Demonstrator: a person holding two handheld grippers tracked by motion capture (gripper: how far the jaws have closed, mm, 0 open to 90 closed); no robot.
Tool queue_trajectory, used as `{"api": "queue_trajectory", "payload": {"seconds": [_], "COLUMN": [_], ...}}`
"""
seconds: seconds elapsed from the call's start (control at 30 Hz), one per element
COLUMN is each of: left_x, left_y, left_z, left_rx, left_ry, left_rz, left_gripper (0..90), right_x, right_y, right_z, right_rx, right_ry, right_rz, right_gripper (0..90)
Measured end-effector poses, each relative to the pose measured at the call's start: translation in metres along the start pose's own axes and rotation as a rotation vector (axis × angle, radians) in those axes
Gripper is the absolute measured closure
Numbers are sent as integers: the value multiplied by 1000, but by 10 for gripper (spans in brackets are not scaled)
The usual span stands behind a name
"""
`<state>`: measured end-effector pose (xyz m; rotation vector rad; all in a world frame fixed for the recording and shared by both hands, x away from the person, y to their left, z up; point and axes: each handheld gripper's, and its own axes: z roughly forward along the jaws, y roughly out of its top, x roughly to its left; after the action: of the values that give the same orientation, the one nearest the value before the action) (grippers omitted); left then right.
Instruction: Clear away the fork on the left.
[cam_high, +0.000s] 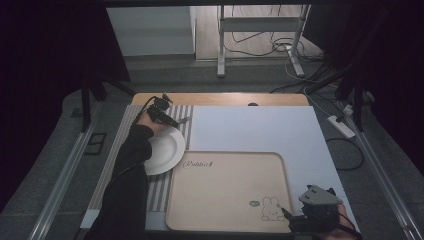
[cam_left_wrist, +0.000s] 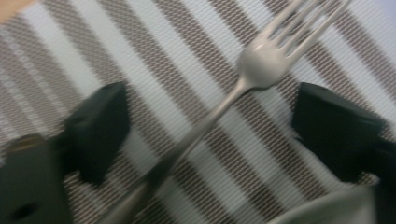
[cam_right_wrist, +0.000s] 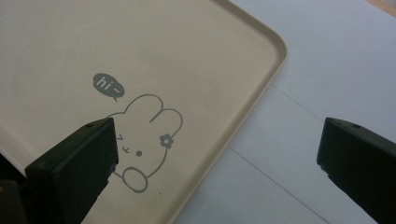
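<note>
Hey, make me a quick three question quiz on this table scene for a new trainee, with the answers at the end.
1. What lies between the jaws of the left gripper?
2. True or false: the fork rests on the beige tray.
3. Which is nearest the right gripper? A) white plate B) rabbit drawing C) striped placemat

Key:
1. The fork; the jaws stand open on either side of its handle, not pressing it.
2. False; it lies on the striped placemat.
3. B; that gripper is open over the tray's corner.

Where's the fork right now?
The fork lies on the striped placemat at the table's far left, between the open left tongs, just beyond the white plate.
</note>
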<state>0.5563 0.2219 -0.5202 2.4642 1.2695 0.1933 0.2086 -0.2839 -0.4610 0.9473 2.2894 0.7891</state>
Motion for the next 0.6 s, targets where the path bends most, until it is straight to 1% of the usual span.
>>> {"api": "queue_trajectory", "payload": {"seconds": [0.03,0.1,0.2,0.23,0.3,0.33,0.37,0.4,0.43,0.47,0.53,0.6], "left_x": [2,5,8,9,11,12,12,11,10,10,8,7], "left_y": [-1,-3,-8,-9,-12,-14,-14,-15,-16,-16,-17,-17], "left_z": [-2,-4,-7,-8,-9,-9,-9,-10,-10,-10,-10,-10], "left_rx": [3,1,-19,-23,-32,-41,-41,-44,-49,-56,-60,-65], "left_ry": [2,4,-3,-5,-11,-15,-15,-10,-10,-10,-21,-47], "left_rz": [-3,10,28,33,42,55,55,54,56,66,94,109], "left_gripper": [232,321,416,472,539,597,642,642,686,689,730,764], "right_x": [0,0,0,0,0,1,1,1,1,1,0,0], "right_y": [0,0,0,0,0,0,0,0,0,0,0,0], "right_z": [0,0,0,0,0,0,0,0,0,0,0,0], "right_rx": [0,0,0,0,-1,-1,-1,-2,-1,-1,-1,-1], "right_ry": [-1,0,3,4,4,5,5,5,6,6,8,9], "right_rz": [0,-3,-4,-4,-3,-5,-5,-7,-8,-9,-7,-7], "right_gripper": [0,0,0,0,0,0,0,0,0,0,0,0]}}
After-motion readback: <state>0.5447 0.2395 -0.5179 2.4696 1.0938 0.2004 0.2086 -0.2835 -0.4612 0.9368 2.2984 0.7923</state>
